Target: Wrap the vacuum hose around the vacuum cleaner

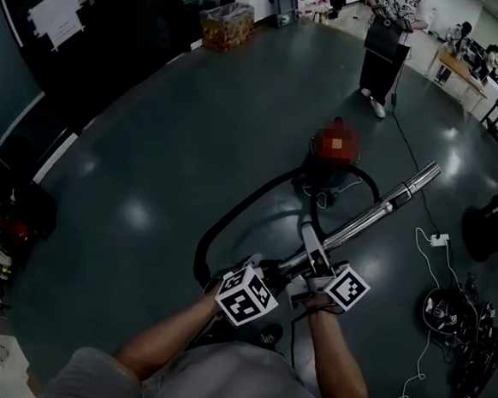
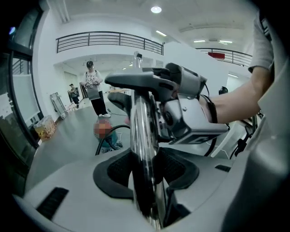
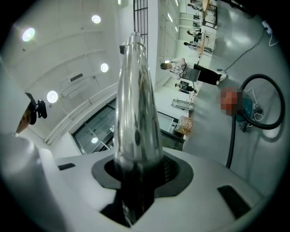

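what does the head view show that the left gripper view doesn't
Only the head view: the black hose in its full run across the floor, and the left forearm. Only the left gripper view: the left tool clamped on the chrome wand up close, a balcony railing and ceiling lights. Both: the vacuum cleaner, the chrome wand, the right tool gripping it, and a standing person.

Black hose loops from vacuum to chrome wand.
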